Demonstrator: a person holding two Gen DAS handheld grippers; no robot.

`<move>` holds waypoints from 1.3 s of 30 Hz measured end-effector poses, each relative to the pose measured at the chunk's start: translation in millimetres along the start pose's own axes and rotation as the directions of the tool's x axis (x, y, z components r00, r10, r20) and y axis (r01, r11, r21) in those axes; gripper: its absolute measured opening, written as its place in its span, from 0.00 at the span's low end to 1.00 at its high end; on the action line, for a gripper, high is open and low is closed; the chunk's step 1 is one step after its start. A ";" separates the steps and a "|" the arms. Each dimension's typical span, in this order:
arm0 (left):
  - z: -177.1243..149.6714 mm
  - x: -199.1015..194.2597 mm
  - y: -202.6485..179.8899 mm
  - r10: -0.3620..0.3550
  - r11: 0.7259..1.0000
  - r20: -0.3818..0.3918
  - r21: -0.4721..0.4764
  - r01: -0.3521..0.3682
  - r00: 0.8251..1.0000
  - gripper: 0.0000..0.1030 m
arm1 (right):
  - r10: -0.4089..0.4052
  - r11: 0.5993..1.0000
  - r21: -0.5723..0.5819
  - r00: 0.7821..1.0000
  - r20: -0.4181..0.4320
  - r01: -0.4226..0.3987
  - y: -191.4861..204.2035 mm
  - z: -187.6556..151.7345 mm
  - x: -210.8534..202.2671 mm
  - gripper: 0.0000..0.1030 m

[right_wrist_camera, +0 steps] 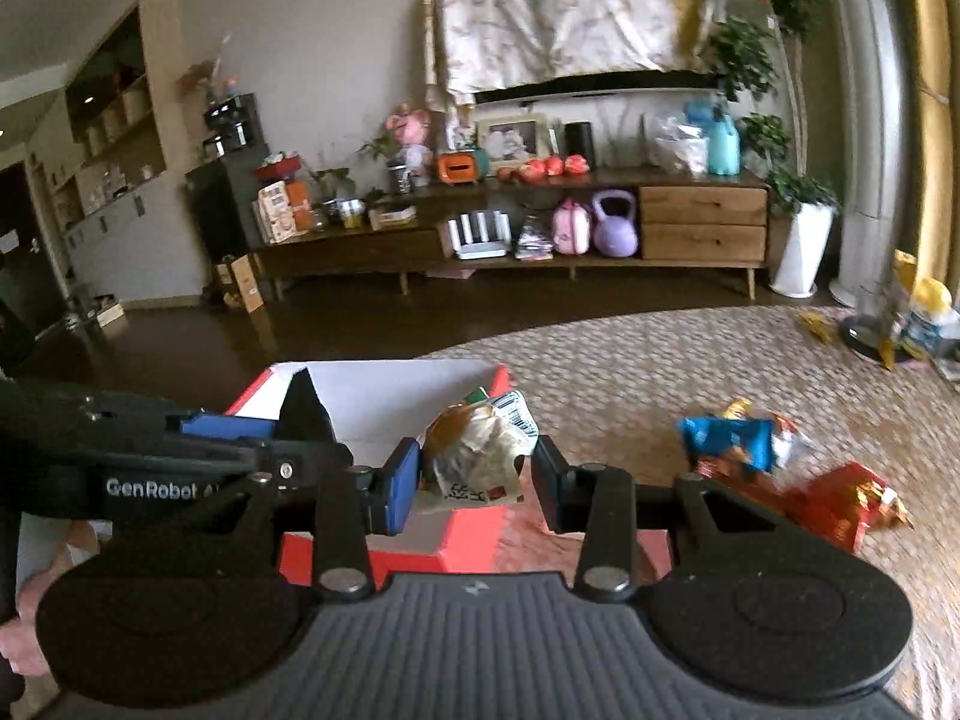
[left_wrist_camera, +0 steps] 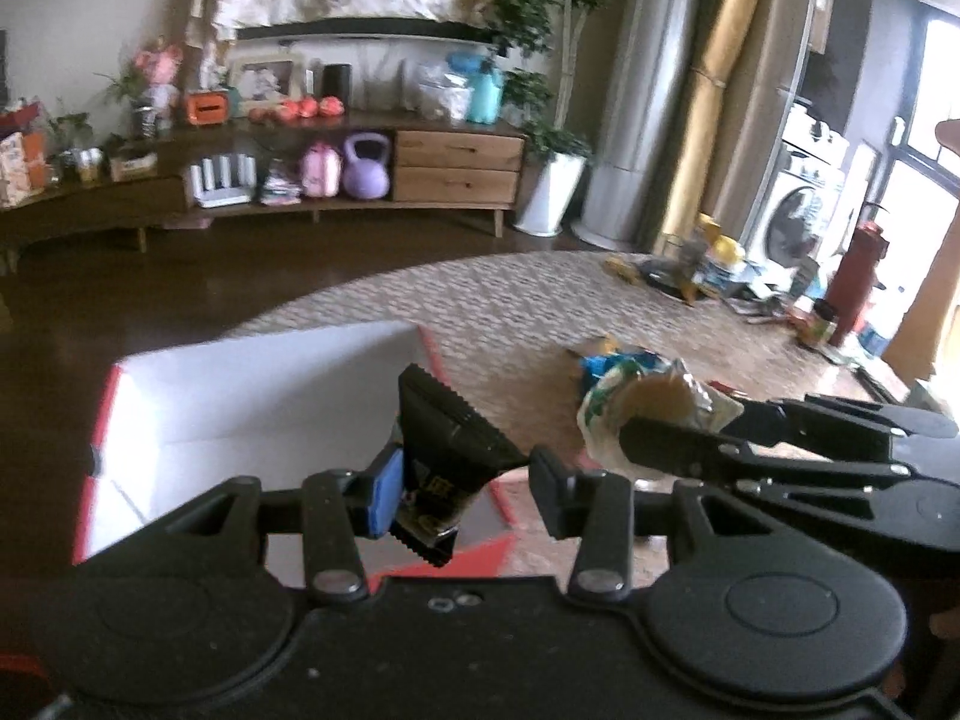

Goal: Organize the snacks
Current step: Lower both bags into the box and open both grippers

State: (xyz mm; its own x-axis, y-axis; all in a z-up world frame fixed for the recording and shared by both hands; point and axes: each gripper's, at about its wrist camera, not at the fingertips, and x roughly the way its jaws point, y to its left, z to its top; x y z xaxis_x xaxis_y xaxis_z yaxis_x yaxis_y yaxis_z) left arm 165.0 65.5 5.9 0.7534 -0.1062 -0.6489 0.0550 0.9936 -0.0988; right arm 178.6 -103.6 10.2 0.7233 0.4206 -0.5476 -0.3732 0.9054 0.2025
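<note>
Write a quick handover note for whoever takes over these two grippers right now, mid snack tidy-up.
Left gripper: shut on a black snack packet, above the red and white box.
Right gripper: shut on a crinkled snack bag, over the box's near right corner.
Box interior: no snacks visible, though partly hidden.
Left to do: drop both packets in, then collect the blue packet and red packets lying on the rug.
</note>
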 end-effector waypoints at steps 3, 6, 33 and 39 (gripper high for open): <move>6.7 1.7 20.4 0.031 0.999 -0.001 -0.015 -0.031 1.000 0.41 | 0.013 1.000 -0.009 1.000 -0.018 -0.013 13.4 3.1 18.1 0.38; 10.5 6.9 40.9 0.058 0.998 -0.012 -0.026 -0.058 0.998 0.41 | 0.021 1.000 -0.007 0.999 -0.039 -0.022 24.6 2.5 37.5 0.38; -21.6 95.0 123.6 0.162 0.985 -0.264 -0.009 -0.171 0.951 0.43 | 0.024 0.998 -0.047 0.958 -0.285 -0.039 65.3 -31.3 137.8 0.42; -24.0 97.2 122.5 0.158 0.986 -0.273 -0.012 -0.167 0.949 0.49 | 0.019 0.999 -0.041 0.959 -0.283 -0.032 64.2 -30.9 136.7 0.43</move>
State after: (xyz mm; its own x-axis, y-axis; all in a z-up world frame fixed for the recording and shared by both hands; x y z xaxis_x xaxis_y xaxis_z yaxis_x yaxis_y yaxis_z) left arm 229.2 175.9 -87.4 0.5444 0.0455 -0.8376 -0.0796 0.9968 0.0024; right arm 235.6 10.2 -76.8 0.5220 0.4041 -0.7511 -0.4197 0.8884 0.1863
